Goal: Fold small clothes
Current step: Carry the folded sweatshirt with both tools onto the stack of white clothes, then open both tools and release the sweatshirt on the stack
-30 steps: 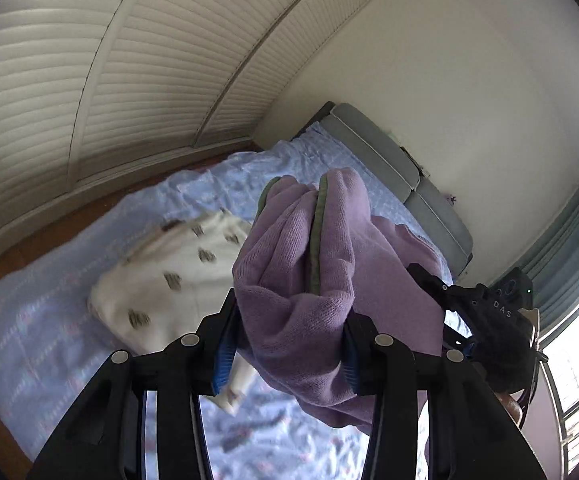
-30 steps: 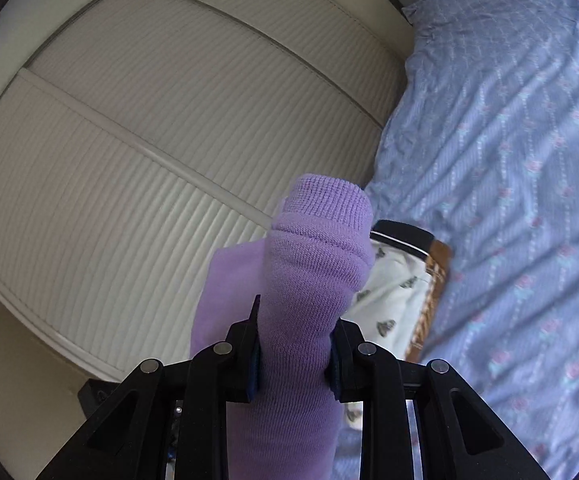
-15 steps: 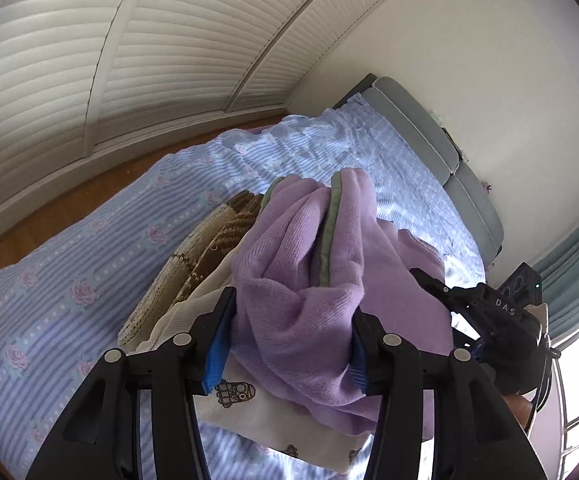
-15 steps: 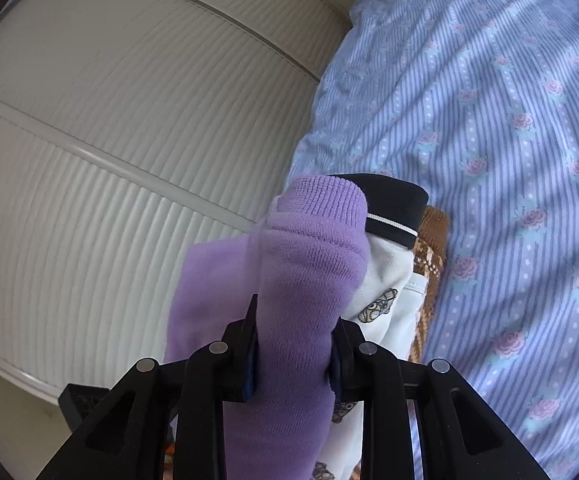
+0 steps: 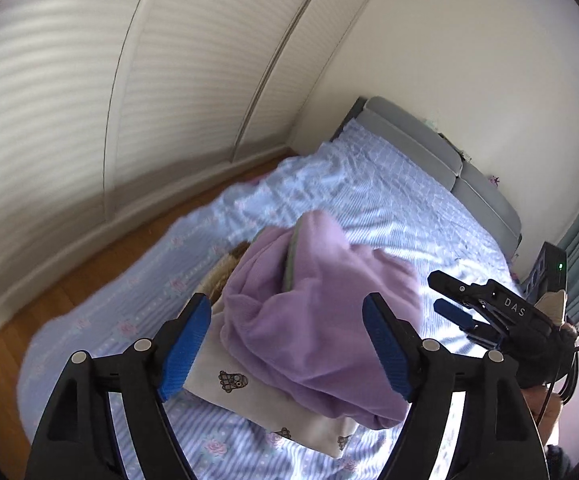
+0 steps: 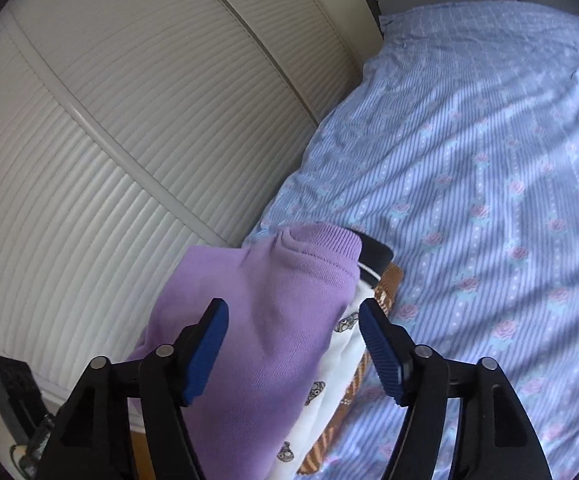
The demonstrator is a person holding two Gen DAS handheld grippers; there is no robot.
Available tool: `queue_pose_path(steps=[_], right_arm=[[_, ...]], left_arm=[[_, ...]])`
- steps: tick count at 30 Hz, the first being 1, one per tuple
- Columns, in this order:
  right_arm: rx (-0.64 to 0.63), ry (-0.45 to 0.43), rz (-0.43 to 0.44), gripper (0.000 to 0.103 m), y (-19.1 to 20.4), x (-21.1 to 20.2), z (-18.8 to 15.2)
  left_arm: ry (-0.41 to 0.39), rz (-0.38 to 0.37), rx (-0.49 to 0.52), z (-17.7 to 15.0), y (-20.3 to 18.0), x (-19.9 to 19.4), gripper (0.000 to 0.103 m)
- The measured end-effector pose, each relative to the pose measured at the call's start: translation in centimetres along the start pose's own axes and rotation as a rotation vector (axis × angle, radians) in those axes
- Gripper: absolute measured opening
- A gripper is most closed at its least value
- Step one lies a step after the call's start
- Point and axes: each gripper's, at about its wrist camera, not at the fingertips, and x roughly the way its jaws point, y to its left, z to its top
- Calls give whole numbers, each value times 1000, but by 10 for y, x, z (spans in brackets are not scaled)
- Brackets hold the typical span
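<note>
Left wrist view shows my bed (image 5: 389,200) bearing the stack with the purple garment (image 5: 321,320) lumped on the white printed piece (image 5: 249,388), and with left gripper (image 5: 287,344) and right gripper (image 6: 293,348) both spread wide, empty, it may slump off.

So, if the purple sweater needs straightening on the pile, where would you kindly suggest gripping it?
Grip the purple sweater at its ribbed hem, coming from the bed's open side: that thick edge overhangs the white printed garment, clear of the folds.
</note>
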Motion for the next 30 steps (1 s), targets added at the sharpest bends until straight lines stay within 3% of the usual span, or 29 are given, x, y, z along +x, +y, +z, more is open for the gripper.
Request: queue_pose_path(steps=[4,8,11,14,22,27,30], right_arm=[[-132,-52,40,71,22,-22,-1],[-273,-31,75,71,43,-14,-2],[-370,8,56,71,54,-3,-5],[-421,58,28,71,55,14,-11],[-431,125,6,75,45,44,-28],[-449,86,-22,76,53,32,-31],[-474,7,-70,76,61,3,-31]], left_arm=[[-85,-37,151,-7,-37,-20,82],[-60,-56,227,-14,-51,-2,85],[-4,-26,234,-19,-44,22,85],[36,-11,218,-22,-33,37,93],[36,-2,193,-34,-20,57,103],[32,19,211,-32,-28,50,103],[9,44,230,-30,-38,28,103]])
